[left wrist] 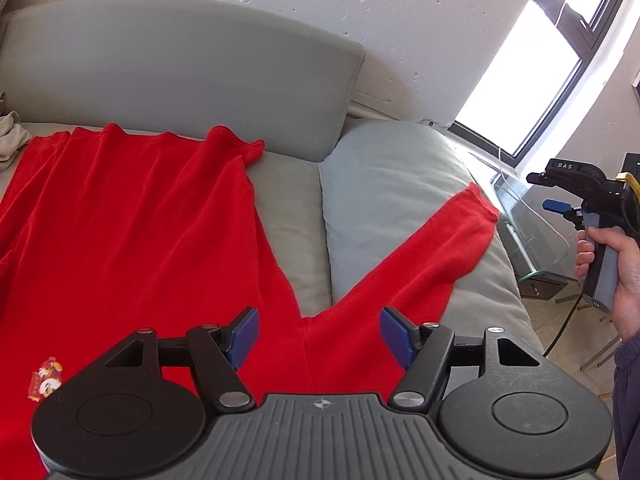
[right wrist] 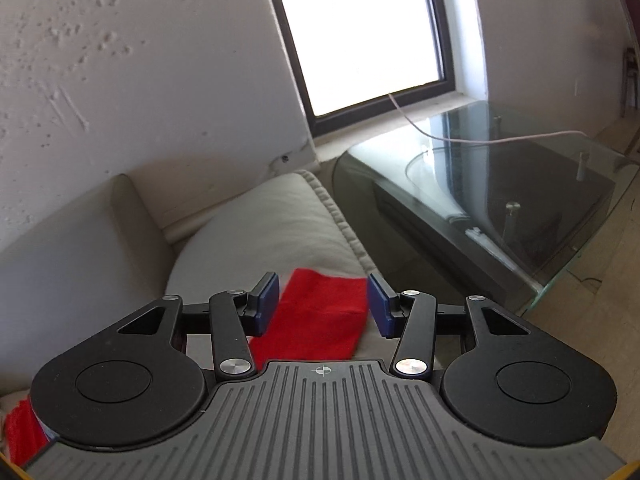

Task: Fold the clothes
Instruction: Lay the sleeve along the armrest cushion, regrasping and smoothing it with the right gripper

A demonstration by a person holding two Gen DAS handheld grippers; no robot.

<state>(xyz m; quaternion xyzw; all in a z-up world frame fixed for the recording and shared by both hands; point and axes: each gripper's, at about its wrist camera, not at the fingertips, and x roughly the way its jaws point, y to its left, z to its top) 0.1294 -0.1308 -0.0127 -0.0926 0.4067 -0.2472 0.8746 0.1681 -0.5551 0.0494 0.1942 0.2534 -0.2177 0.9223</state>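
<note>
A red long-sleeved shirt [left wrist: 132,232] lies spread on a grey sofa [left wrist: 288,208]. One sleeve [left wrist: 420,264] stretches right over the armrest cushion [left wrist: 384,168]. My left gripper [left wrist: 318,334] is open and empty, just above the armpit where sleeve meets body. My right gripper [right wrist: 322,306] is open and empty, hovering over the sleeve's cuff end [right wrist: 320,312]. It also shows in the left wrist view [left wrist: 560,196], held in a hand at the right, beyond the cuff.
A small printed logo [left wrist: 45,378] is on the shirt at the lower left. A beige cloth [left wrist: 12,140] lies at the sofa's left. A glass side table [right wrist: 500,184] with a cable stands right of the sofa, under a window [right wrist: 360,32].
</note>
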